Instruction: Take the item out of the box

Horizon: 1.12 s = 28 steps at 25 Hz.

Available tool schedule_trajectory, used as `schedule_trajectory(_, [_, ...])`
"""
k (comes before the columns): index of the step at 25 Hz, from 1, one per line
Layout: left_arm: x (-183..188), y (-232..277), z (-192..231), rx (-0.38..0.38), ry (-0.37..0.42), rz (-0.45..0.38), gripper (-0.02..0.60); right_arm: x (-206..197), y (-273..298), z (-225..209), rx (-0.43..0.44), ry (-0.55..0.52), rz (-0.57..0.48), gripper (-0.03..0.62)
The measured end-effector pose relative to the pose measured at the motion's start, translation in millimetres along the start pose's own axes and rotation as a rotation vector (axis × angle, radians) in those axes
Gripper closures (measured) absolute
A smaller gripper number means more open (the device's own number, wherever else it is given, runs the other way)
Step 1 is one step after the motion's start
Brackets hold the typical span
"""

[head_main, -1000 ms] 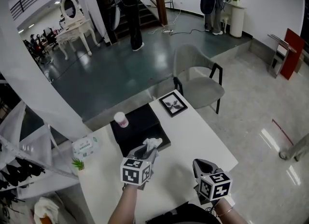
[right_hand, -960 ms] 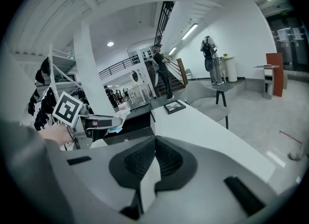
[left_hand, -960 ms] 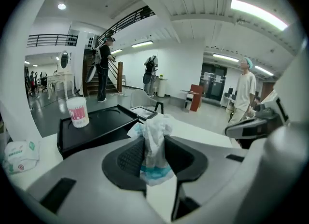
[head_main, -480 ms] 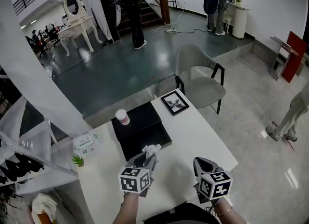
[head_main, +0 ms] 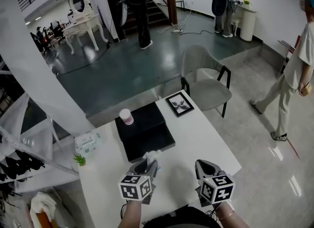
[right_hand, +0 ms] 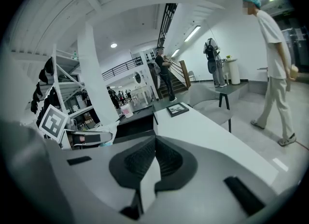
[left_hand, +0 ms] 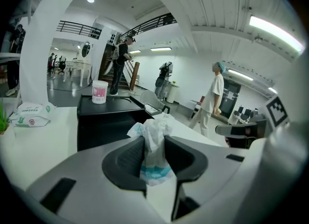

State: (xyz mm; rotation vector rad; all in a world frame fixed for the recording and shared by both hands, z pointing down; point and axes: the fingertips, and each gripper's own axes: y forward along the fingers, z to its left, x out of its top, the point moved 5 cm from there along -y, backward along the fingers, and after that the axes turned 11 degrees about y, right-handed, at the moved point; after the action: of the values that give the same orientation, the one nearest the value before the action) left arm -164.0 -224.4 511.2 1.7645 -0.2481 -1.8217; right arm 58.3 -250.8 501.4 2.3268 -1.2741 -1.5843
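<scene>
Left gripper view | left gripper (left_hand: 153,143) pinches crumpled white-blue plastic packet (left_hand: 155,125) | right gripper (right_hand: 154,143) clenched, empty

The table (head_main: 206,143) has open room on its right side; the black box (head_main: 147,134) stands in the way ahead; a picture frame (head_main: 178,105) lies at the far corner.

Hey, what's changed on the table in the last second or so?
The left gripper, still shut on the crumpled white item, drew back from the black box toward the wearer; the item is now over the white table. A person walked in at right. The right gripper, shut and empty, the box and the cup on it stayed put.
</scene>
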Motion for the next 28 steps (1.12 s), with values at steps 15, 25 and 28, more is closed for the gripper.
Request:
schedule_trajectory(15, [-7.8,-10.0,-1.3,0.026,-0.021,-0.007,0.456,5.8,2.8,10.1,0.049,-0.044,-0.02,0.594])
schedule_trajectory(25, [-12.3,-11.2,0.5,0.031,-0.028,-0.004,0.456,3.9,5.4,12.2,0.054,-0.057,-0.007,0.594])
schedule_trajectory(28, [-13.2,-10.6,-0.1,0.03,-0.029,-0.004,0.456,3.0,5.5,11.9,0.054,-0.054,-0.008,0.595])
